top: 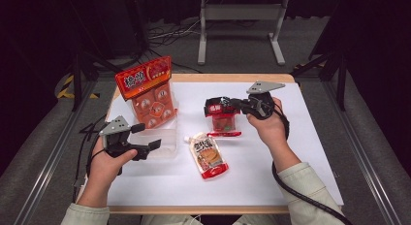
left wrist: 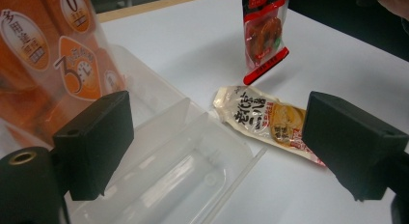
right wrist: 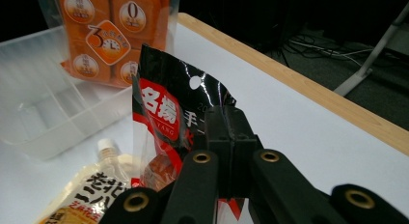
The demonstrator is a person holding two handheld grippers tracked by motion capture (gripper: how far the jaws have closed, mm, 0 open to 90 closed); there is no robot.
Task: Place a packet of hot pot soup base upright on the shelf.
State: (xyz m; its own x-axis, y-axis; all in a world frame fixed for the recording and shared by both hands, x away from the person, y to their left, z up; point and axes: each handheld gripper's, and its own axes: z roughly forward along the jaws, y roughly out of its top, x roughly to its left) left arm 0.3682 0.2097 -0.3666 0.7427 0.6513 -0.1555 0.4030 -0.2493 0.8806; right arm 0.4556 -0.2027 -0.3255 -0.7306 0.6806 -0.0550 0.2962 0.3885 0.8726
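- Count: three food packs, one clear plastic bin [top: 162, 140], two grippers, one white table [top: 291, 152].
- Pack 1: orange multi-pack [top: 149, 91] with red header, standing upright in the bin at about 10 o'clock from table centre.
- Pack 2: spouted sauce pouch [top: 208, 156], lying flat on the table near centre, spout toward 11 o'clock, just beside the bin's right edge.
- Pack 3: red-and-black snack bag [top: 222, 116], at about 12 o'clock from the pouch, held up off the table and hanging down.
- Right gripper [top: 231, 106]: jaws pressed together on the snack bag's black top edge; the hand comes in from 5 o'clock, gripper pointing toward 9 o'clock.
- Left gripper [top: 145, 140]: jaws spread wide, nothing between them; hovers at the bin's near-left edge, pointing toward 3 o'clock.
- Right gripper view: shows the pinch on the bag [right wrist: 166, 122] close up, plus its hang hole; the high view is too coarse for this.
- Left gripper view: shows a divider inside the bin [left wrist: 188, 156] and the bag's [left wrist: 263, 33] lower edge clear of the table.
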